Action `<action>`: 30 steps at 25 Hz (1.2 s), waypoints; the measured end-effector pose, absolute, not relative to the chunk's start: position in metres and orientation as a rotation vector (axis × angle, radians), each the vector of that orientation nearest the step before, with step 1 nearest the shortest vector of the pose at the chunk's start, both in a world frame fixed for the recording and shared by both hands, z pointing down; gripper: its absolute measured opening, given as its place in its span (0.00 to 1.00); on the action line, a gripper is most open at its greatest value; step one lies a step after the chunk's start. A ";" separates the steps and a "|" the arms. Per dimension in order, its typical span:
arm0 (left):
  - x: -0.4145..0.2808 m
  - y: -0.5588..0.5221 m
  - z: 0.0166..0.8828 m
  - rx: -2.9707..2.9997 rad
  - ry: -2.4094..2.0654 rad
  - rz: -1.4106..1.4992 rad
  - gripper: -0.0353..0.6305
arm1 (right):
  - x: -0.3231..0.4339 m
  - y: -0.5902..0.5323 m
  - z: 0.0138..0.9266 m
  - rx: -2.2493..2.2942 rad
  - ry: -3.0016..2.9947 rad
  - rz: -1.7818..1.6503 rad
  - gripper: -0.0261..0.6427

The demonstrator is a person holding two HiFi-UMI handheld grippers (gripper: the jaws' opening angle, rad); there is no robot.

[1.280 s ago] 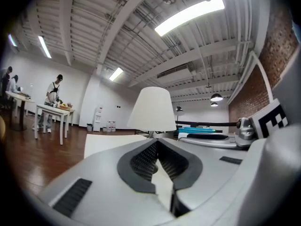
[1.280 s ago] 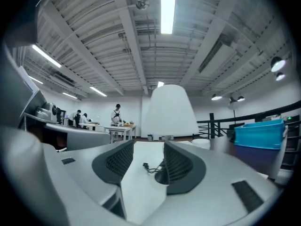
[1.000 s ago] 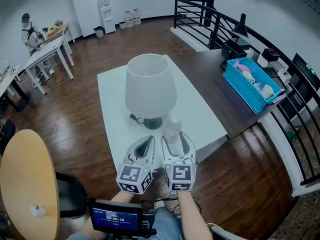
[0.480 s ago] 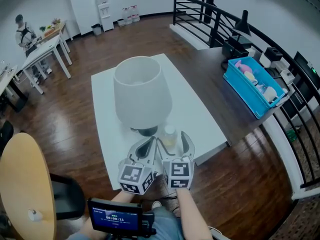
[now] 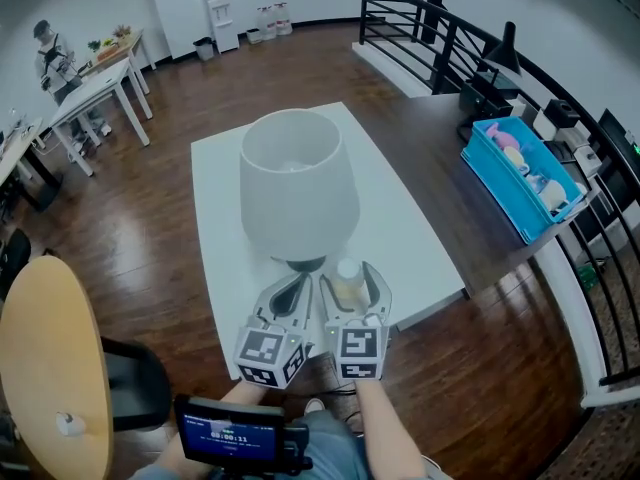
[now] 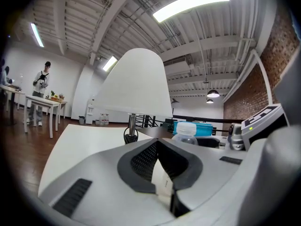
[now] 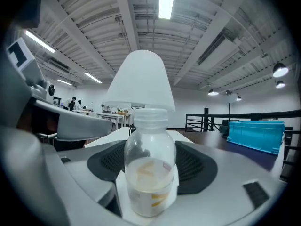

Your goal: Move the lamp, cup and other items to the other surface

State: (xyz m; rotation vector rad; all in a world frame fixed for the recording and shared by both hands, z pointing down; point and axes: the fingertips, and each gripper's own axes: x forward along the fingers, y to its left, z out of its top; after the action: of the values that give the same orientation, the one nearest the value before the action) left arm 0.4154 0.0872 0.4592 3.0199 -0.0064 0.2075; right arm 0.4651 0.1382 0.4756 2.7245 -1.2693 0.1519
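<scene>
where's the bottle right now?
Head view, lower centre: the bottle is between the right gripper's jaws at the white table's near edge, just right of the lamp's base.

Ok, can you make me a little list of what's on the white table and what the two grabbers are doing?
Table: white, on a dark wood floor
Lamp: white shade, upright on the table
Bottle: small, clear, white cap, standing beside the lamp's base
Left gripper: jaws together, holding nothing
Right gripper: jaws just been closing, one each side of the bottle; can't tell if they squeeze it yet
</scene>
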 end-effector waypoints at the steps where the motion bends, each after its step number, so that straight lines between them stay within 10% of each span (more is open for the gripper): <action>1: 0.413 0.086 0.459 3.021 -0.008 0.208 0.06 | 0.462 0.137 0.473 2.724 -1.271 0.142 0.49; 15: 0.298 -0.018 0.438 3.002 -0.328 0.157 0.06 | 0.340 0.024 0.441 2.582 -1.557 0.051 0.49; 30: 0.030 -0.182 0.416 2.829 -1.063 0.072 0.06 | 0.088 -0.160 0.421 2.133 -2.139 0.010 0.49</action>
State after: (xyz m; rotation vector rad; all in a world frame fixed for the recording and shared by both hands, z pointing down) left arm 0.0297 -0.1817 0.4157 2.8292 -1.0625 0.0715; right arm 0.0879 -0.1601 0.4212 2.1334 -2.1386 0.0101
